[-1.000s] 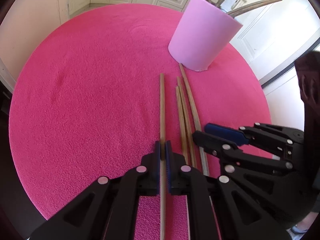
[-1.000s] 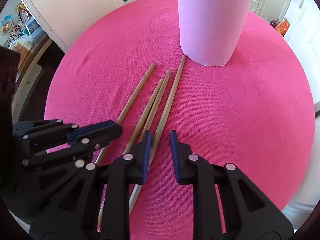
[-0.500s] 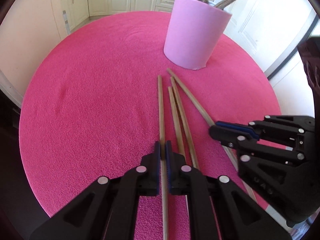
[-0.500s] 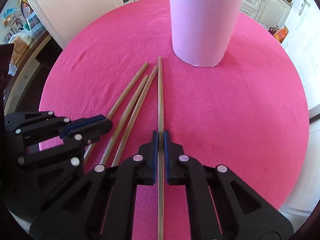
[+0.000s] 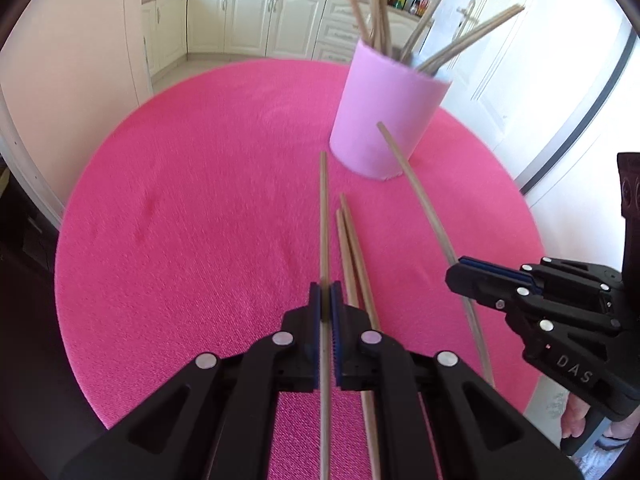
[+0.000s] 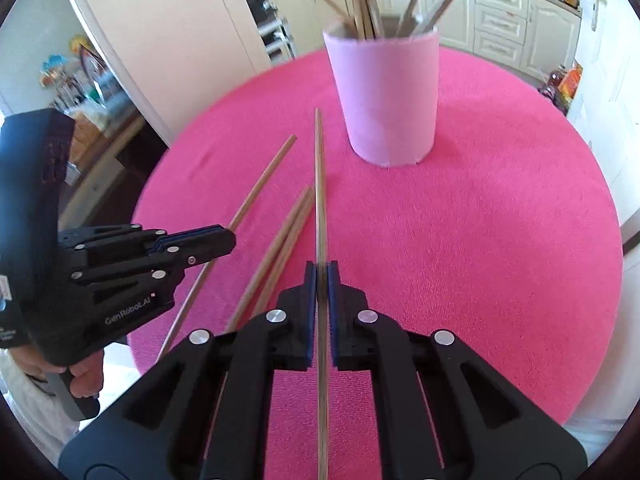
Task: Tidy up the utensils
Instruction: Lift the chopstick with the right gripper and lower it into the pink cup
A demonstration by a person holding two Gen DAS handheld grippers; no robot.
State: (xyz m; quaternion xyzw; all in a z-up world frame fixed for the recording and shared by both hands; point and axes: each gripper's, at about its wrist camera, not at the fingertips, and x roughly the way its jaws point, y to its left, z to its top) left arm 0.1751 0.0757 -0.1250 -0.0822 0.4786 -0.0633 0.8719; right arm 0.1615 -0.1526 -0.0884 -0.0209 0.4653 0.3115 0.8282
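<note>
A pink cup (image 5: 384, 120) holding several wooden chopsticks stands at the far side of the round pink table (image 5: 200, 200); it also shows in the right wrist view (image 6: 386, 96). My left gripper (image 5: 325, 300) is shut on one chopstick (image 5: 324, 216), lifted above the cloth. My right gripper (image 6: 320, 276) is shut on another chopstick (image 6: 319, 184), also lifted, its tip pointing toward the cup. Two chopsticks (image 5: 352, 248) lie side by side on the cloth between the grippers, also in the right wrist view (image 6: 288, 232). The right gripper (image 5: 492, 276) appears in the left view, the left gripper (image 6: 192, 242) in the right.
The table's edge (image 5: 532, 216) drops off close to the cup on the right. Kitchen cabinets (image 5: 256, 24) and a white door (image 5: 520, 72) stand behind. A tall fridge (image 6: 168, 40) stands left of the table in the right wrist view.
Both grippers have risen with their chopsticks off the cloth and tilted up toward the cup. The right gripper, open a second ago, closed on its chopstick.
</note>
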